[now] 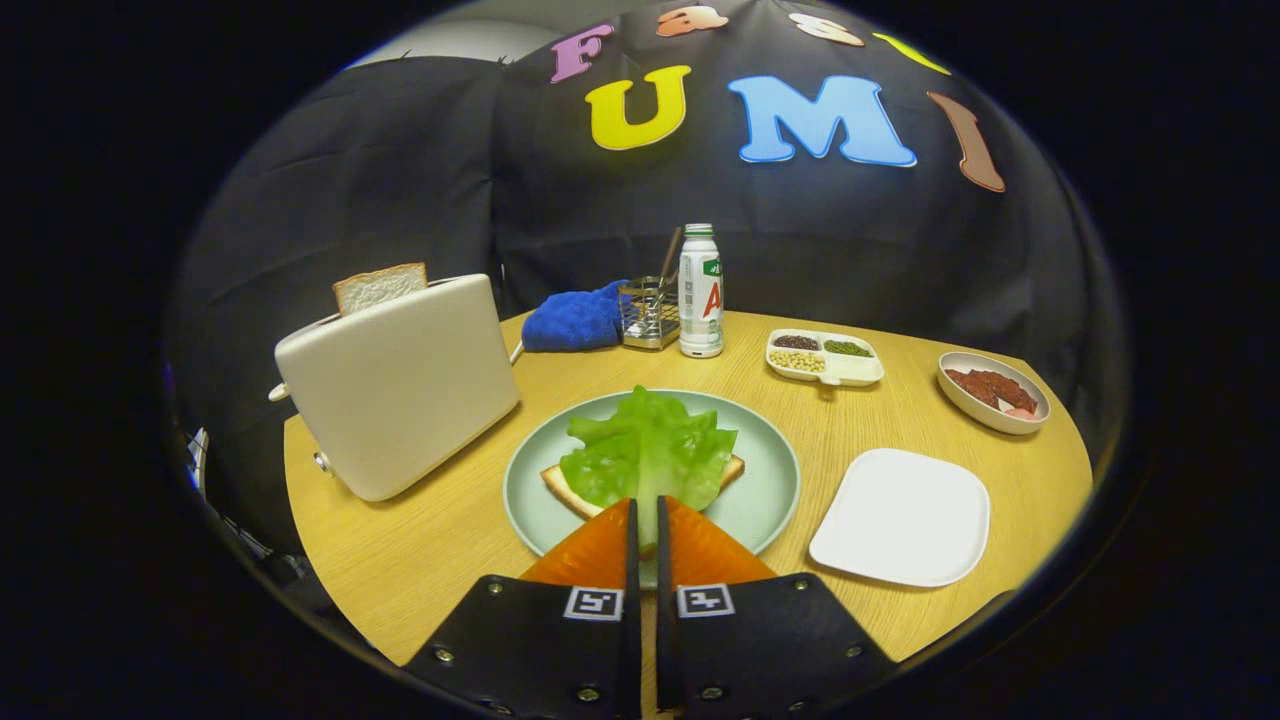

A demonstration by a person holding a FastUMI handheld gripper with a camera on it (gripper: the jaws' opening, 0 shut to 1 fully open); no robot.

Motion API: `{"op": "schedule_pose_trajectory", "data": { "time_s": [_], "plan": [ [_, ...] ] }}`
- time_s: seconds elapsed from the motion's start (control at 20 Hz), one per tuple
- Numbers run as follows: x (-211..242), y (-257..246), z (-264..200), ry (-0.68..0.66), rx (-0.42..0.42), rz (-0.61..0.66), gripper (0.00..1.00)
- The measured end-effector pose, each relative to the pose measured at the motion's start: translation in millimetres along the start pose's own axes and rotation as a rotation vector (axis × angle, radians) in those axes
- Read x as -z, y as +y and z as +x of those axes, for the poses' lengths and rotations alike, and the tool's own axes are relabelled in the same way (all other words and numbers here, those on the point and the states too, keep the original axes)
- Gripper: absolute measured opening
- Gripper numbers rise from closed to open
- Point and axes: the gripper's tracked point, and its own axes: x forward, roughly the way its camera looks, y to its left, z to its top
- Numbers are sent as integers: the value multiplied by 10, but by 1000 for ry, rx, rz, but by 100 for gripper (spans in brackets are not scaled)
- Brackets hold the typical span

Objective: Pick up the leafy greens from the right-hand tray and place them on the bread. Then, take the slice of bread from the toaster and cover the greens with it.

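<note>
Wooden table (430,560): tongs (646,512) nearly together, empty, before leafy greens (650,450) on bread (566,487).

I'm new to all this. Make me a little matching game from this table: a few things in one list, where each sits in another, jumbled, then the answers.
Things:
1. lettuce
2. bread slice
3. blue cloth
4. white tray

Places:
A. sticking out of the toaster
B. beside the wire holder
C. bare, right of the green plate
D. on the bread on the plate, just ahead of the hand-held gripper

Pairs: 1-D, 2-A, 3-B, 4-C
</note>
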Motion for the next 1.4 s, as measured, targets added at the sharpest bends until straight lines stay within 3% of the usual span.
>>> {"op": "schedule_pose_trajectory", "data": {
  "time_s": [0.3, 0.45, 0.55, 0.6, 0.65, 1.1, 1.4],
  "plan": [
    [30, -46, -5, 5, 36, -35, 12],
    [-36, -95, -63, -27, 60, -52, 34],
    [-111, -121, -115, -63, 76, -34, 35],
    [-145, -133, -148, -83, 83, -27, 42],
    [-200, -151, -188, -102, 92, -20, 55],
    [-678, -149, -558, -313, 174, 17, 56],
    [-936, 194, -693, -401, 231, 41, 55]
  ]
}}
